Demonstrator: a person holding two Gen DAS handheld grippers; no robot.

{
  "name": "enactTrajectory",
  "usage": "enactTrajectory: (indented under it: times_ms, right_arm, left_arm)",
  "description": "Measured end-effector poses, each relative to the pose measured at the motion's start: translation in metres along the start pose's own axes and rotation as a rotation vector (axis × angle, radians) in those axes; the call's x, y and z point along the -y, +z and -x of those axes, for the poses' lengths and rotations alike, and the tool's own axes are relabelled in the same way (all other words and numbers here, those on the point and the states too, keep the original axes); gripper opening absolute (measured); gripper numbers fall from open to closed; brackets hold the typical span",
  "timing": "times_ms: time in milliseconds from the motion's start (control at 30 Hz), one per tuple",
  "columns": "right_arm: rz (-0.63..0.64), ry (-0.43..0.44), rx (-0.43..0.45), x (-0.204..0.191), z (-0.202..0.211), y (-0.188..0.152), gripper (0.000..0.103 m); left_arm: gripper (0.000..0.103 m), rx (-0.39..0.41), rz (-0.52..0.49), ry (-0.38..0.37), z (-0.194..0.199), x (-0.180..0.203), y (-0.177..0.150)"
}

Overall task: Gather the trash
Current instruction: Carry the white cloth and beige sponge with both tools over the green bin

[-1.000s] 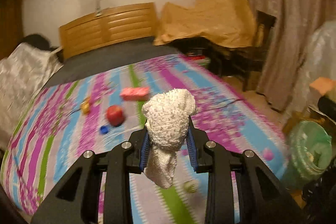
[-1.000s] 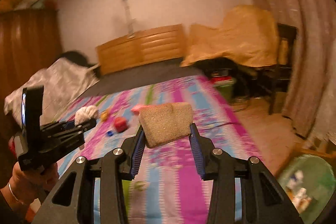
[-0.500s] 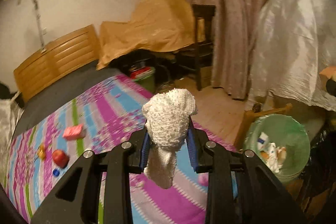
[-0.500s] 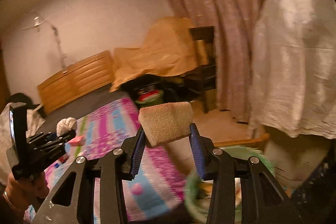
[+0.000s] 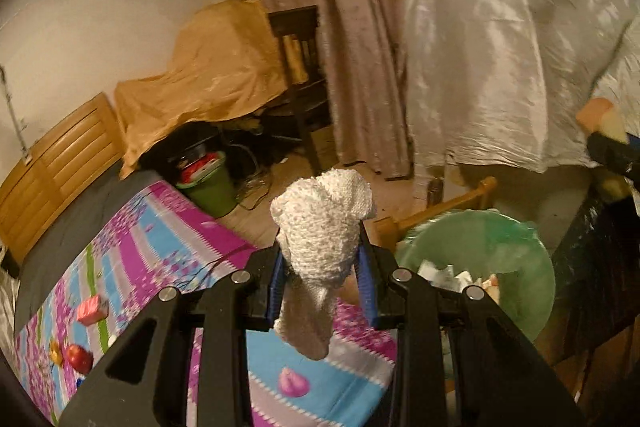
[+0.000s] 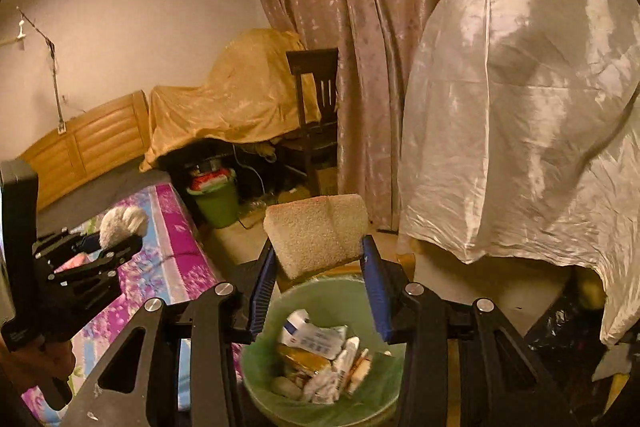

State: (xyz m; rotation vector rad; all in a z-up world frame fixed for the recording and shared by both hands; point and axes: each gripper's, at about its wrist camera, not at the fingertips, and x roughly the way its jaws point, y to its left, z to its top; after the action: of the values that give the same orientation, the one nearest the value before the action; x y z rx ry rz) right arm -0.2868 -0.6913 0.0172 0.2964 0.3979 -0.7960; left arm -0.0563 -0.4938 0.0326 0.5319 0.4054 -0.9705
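My left gripper is shut on a white knitted cloth wad and holds it over the bed's corner, left of the green-lined trash bin. It also shows in the right wrist view. My right gripper is shut on a tan sponge directly above the trash bin, which holds several wrappers and boxes. On the bed lie a pink packet, a red apple and a pink scrap.
The bed has a striped floral sheet and a wooden headboard. A small green bin stands by the bed. A dark chair, curtains and white-draped furniture stand behind the trash bin.
Both grippers have swung right from the bed toward the trash bin, still holding their items. The right gripper with the sponge now hangs over the bin's opening.
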Motion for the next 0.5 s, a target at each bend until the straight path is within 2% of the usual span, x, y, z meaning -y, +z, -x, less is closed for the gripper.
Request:
enactTrajectory:
  times_ms: [233,500]
  right_arm:
    - [0.007,-0.02,-0.052,0.004,-0.013,-0.014,0.043]
    - [-0.008,-0.037,-0.113,0.015,-0.028,-0.035,0.043]
  left_arm:
    - [0.029,-0.014,-0.065,-0.039,-0.02,0.042,0.003]
    - [0.029,-0.043,-0.117,-0.078,-0.035,0.065,-0.006]
